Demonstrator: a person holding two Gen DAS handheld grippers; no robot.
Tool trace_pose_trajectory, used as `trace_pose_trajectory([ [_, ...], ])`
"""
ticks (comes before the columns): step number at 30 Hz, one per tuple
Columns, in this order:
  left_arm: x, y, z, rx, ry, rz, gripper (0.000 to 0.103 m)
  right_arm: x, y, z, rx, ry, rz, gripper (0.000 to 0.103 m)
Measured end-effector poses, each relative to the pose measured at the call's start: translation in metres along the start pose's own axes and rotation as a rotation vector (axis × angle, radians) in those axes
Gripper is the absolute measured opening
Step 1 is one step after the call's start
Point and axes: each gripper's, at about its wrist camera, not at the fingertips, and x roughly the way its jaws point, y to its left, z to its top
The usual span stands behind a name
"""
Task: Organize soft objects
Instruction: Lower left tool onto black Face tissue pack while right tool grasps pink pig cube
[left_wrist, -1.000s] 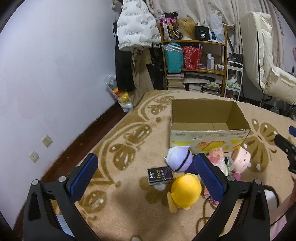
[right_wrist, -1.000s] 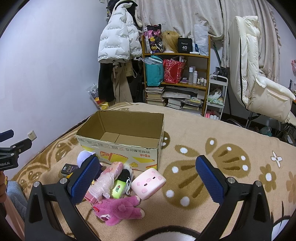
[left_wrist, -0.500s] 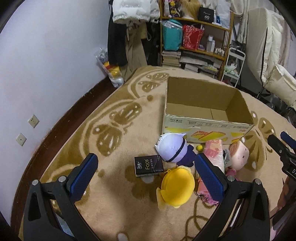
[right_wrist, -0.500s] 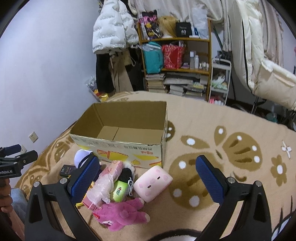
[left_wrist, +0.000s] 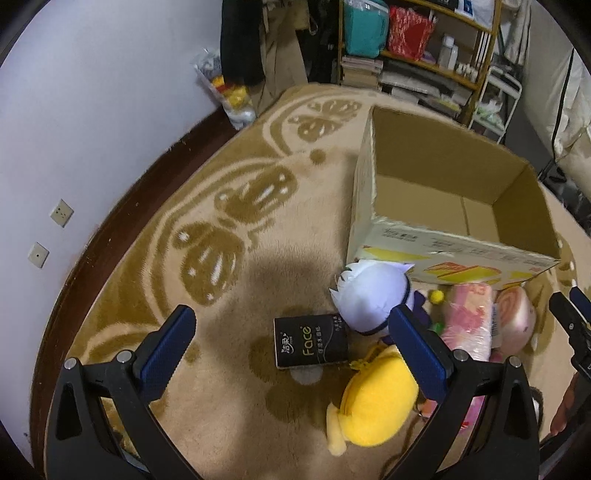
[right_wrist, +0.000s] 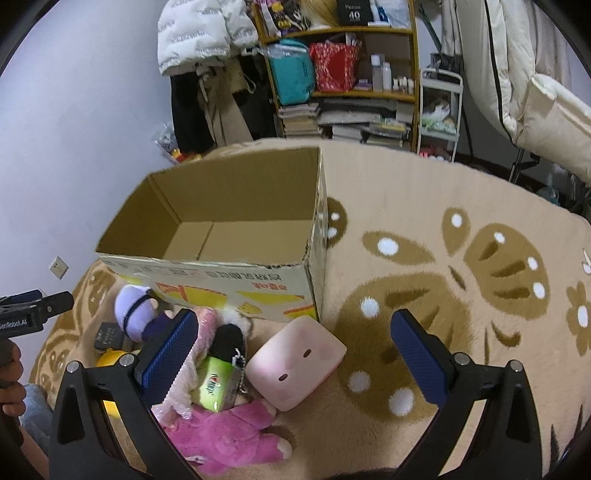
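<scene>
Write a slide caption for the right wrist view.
Open right gripper above soft toys beside an empty cardboard box.

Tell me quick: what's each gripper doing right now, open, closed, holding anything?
Left gripper: open, holding nothing, above the black Face tissue pack.
Right gripper: open, holding nothing, above the pink square plush.

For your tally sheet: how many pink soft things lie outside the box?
3: the pink block cushion nearest the box corner, the magenta plush closest to camera, the pink wrapped bundle beside them. Others may be hidden.
</scene>
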Motion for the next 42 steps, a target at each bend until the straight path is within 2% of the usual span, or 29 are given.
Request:
trace_pose_trajectory([
  [11, 0.061, -0.005, 0.007, 0.004, 0.157, -0.018, 0.103, 0.045, -0.003, -0.007, -0.020, 0.106, -0.002, 0.103],
  [22, 0.085, -0.010, -0.003, 0.015, 0.276, -0.048, 0.103, 0.061, -0.012, -0.016, 0.018, 0.162, 0.029, 0.103],
  [31, 0.097, -0.005, -0.006, -0.004, 0.340, -0.032, 0.103, 0.072, -0.017, -0.020, 0.030, 0.205, 0.054, 0.085],
  [39, 0.119, -0.004, -0.002, -0.016, 0.388, 0.003, 0.103, 0.072, -0.016, -0.021, 0.038, 0.206, 0.063, 0.083],
  [42, 0.123, -0.006, -0.002, -0.014, 0.396, 0.007, 0.099, 0.069, -0.018, -0.020, 0.045, 0.203, 0.067, 0.081],
])
